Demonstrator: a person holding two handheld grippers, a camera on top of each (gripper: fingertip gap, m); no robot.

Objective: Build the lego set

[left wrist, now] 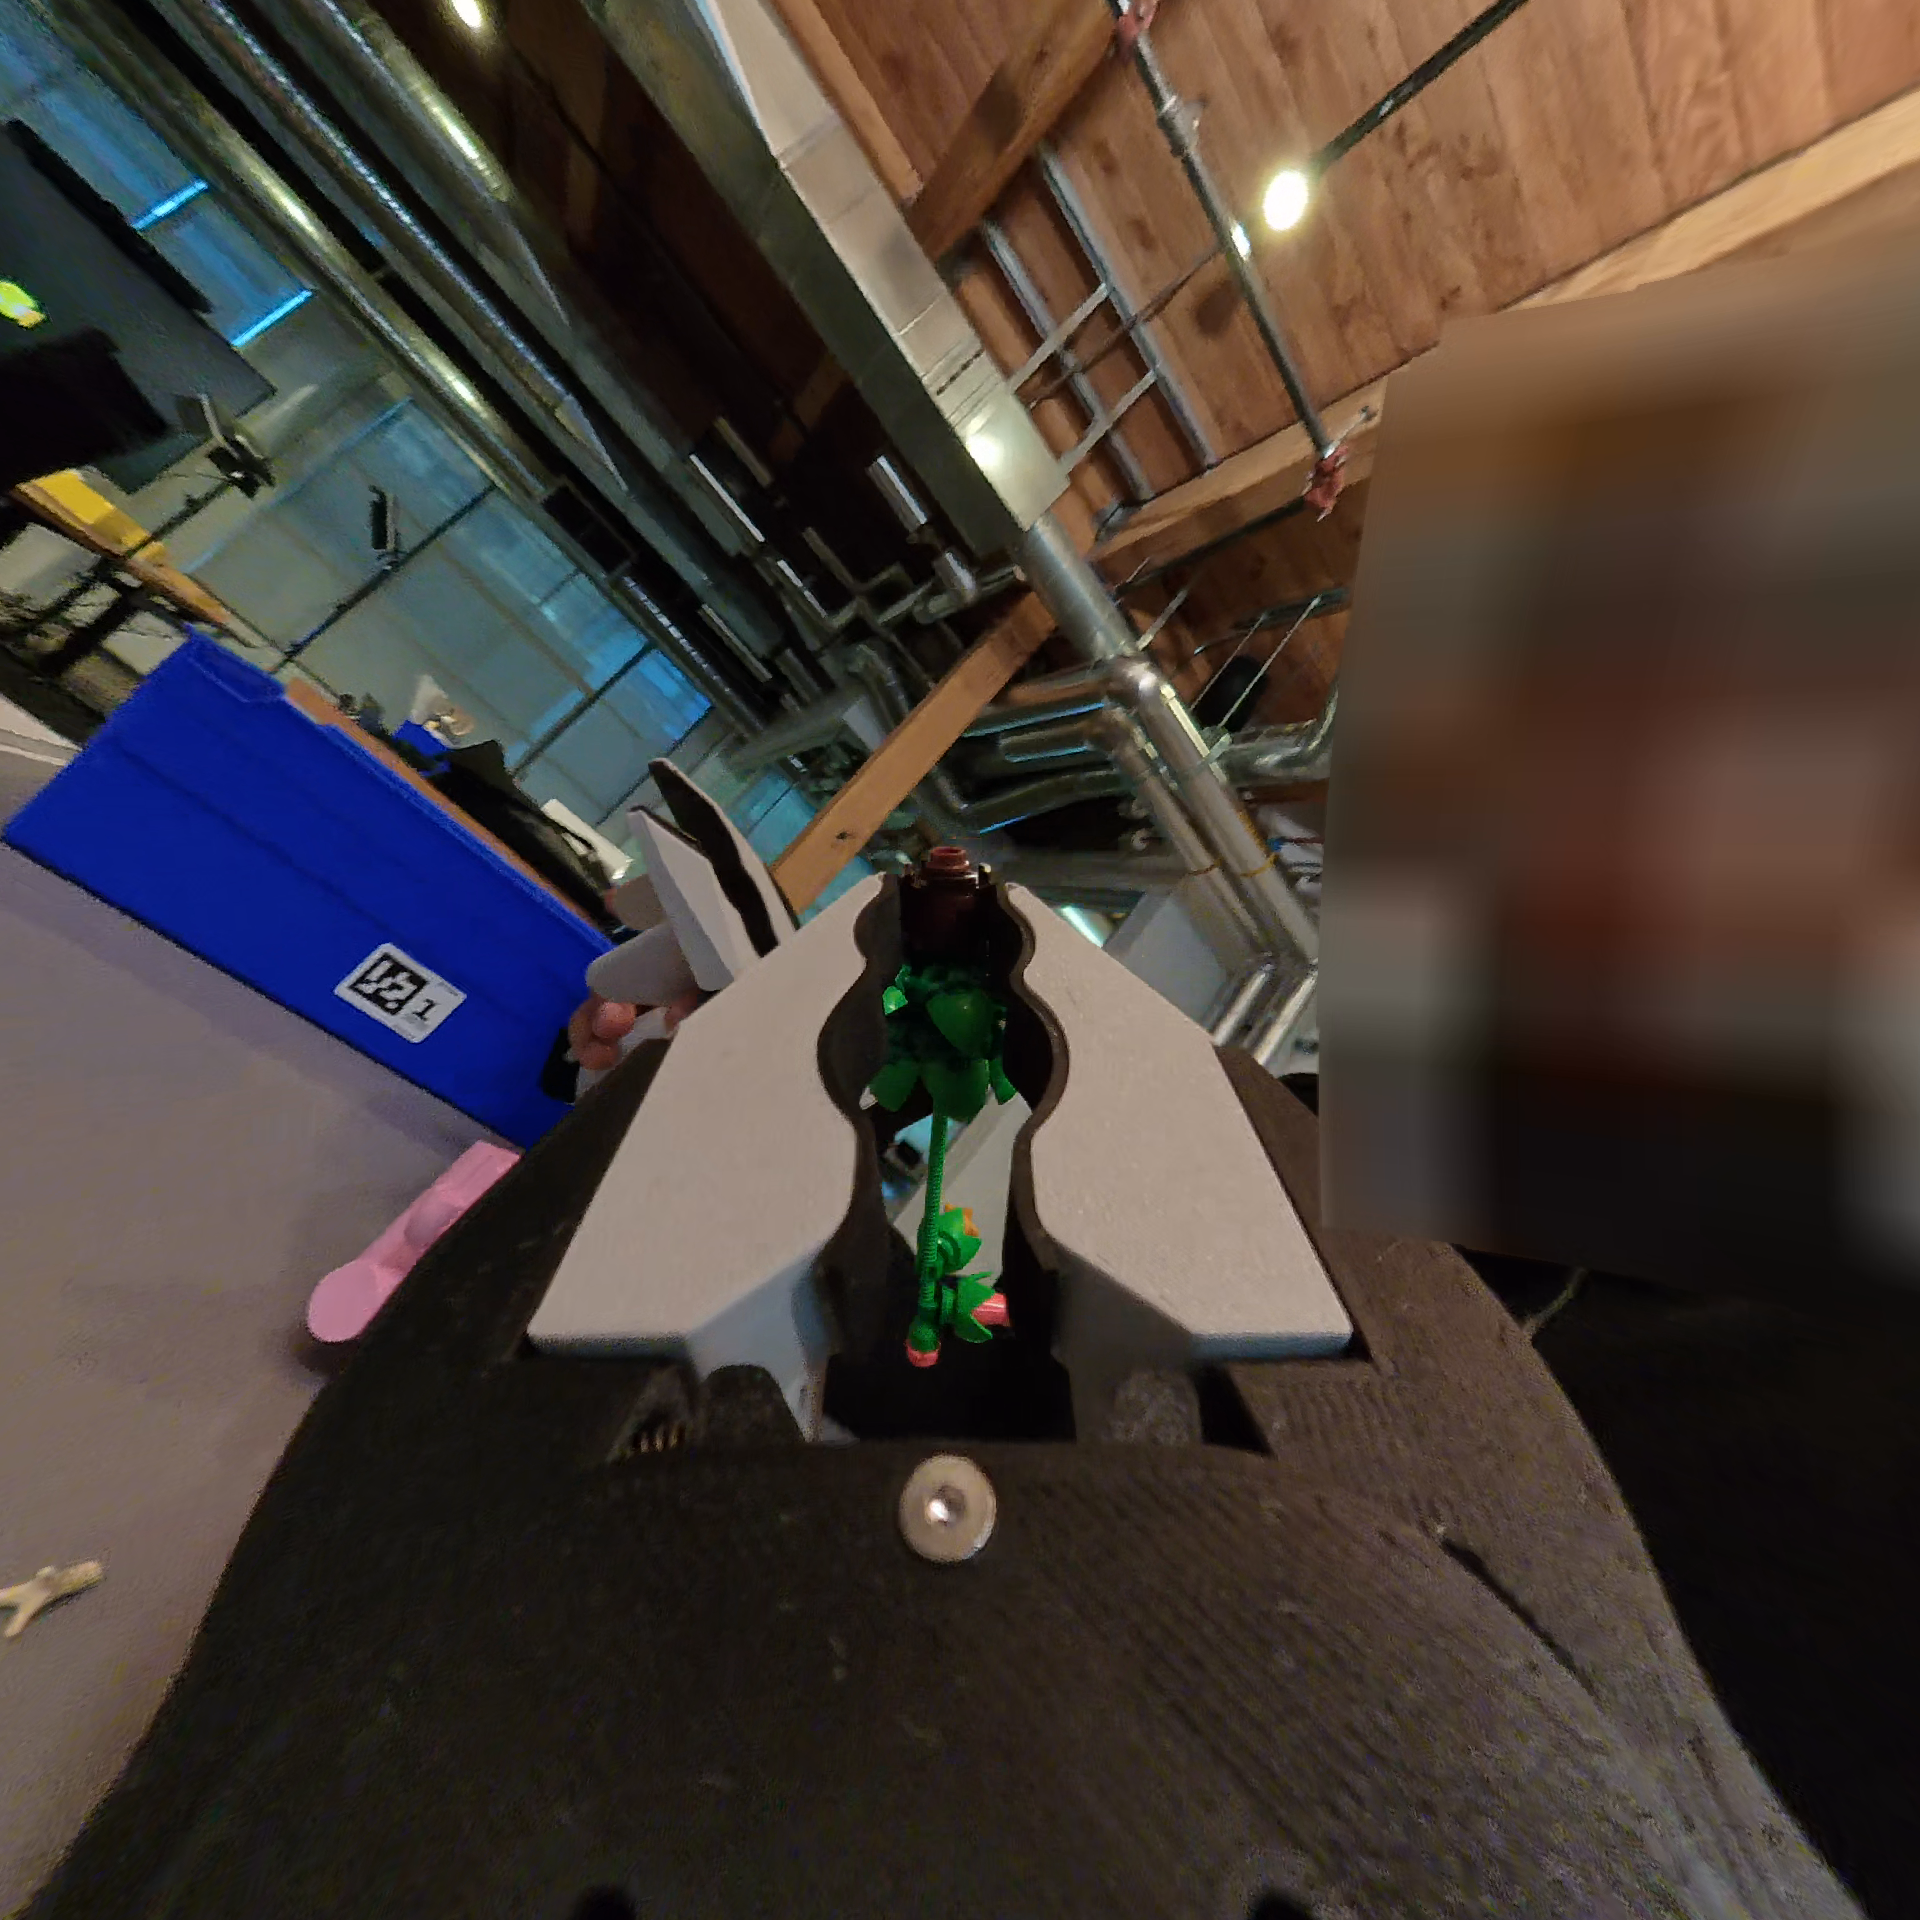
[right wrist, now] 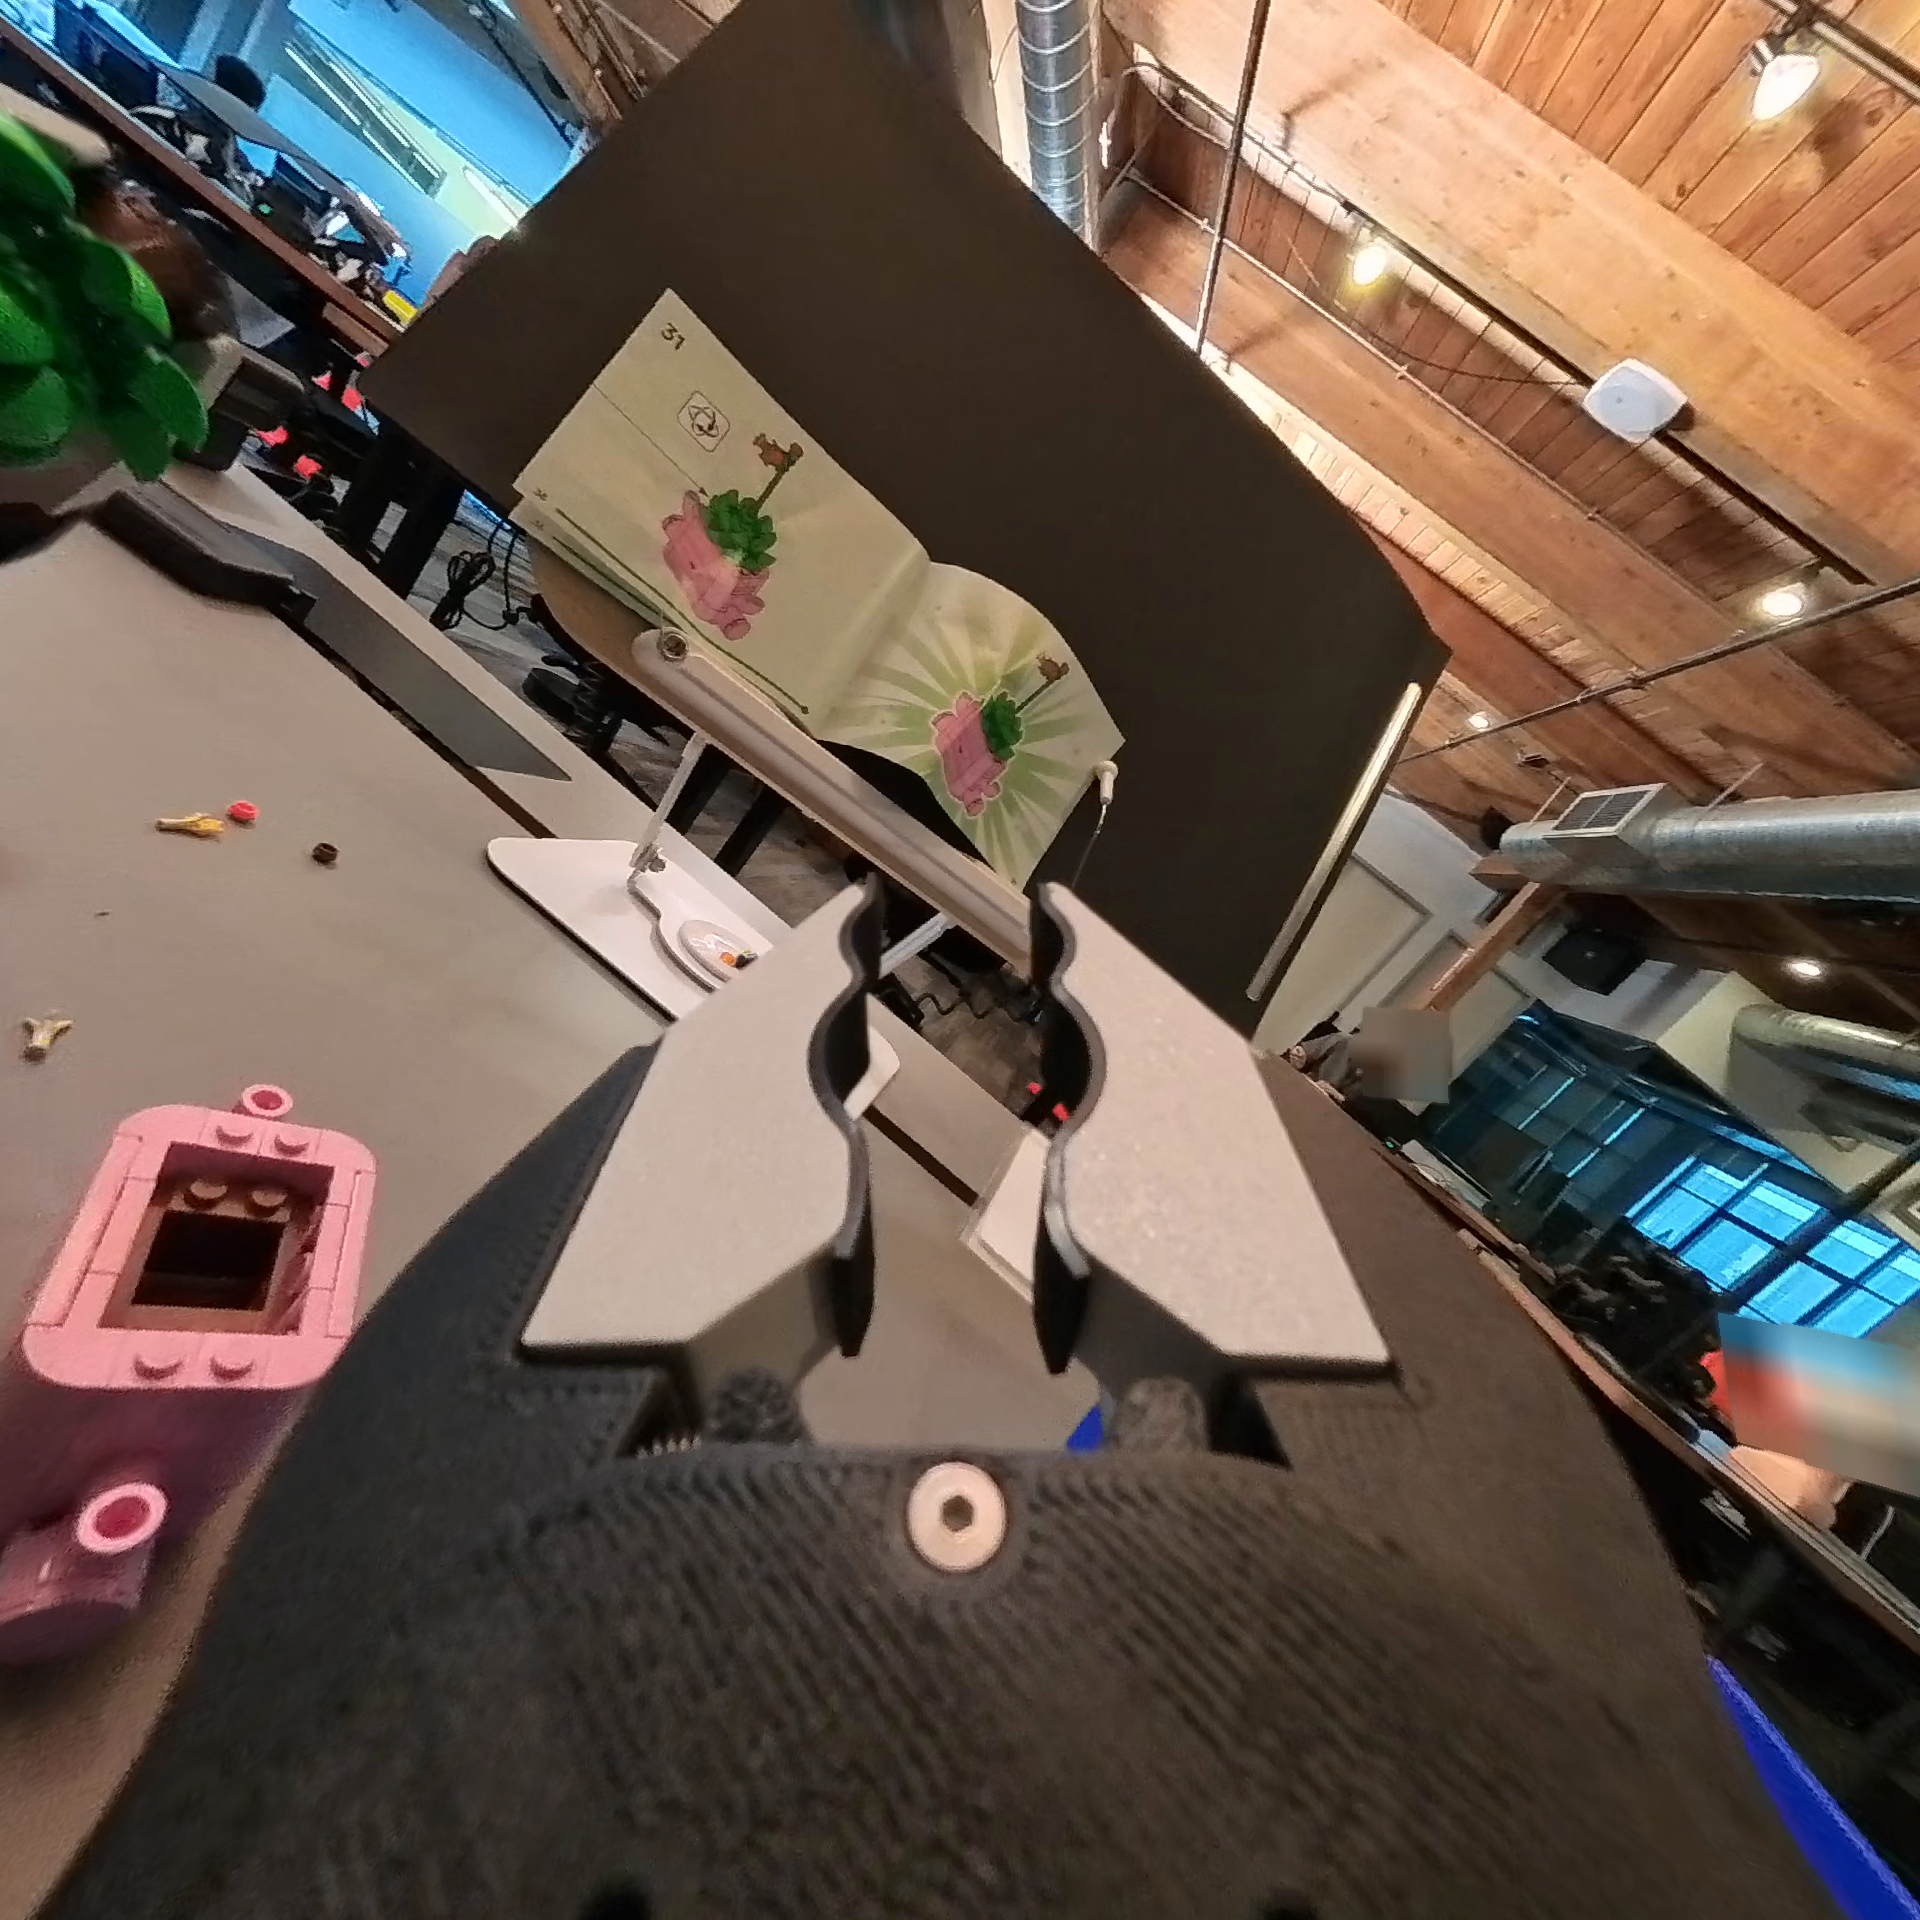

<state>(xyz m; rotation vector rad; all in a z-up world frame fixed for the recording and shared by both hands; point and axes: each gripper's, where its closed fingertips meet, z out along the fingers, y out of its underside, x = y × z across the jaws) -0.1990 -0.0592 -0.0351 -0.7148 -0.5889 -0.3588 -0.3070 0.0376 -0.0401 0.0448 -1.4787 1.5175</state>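
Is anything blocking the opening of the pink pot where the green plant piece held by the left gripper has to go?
Nothing visible does: the pink pot shows an open top, with only brown bricks deep inside. The left gripper holds the plant piece.

Green plant (left wrist: 940,1049), pink pot (right wrist: 197,1247), blue bin (left wrist: 291,873)

Pink build (right wrist: 197,1247) cut off at frame's left edge, motion-blurred. Green plant piece's (left wrist: 940,1049) sides hidden behind fingers (left wrist: 727,1143). Small tabletop (right wrist: 343,987) bits (right wrist: 324,853) unidentifiable.
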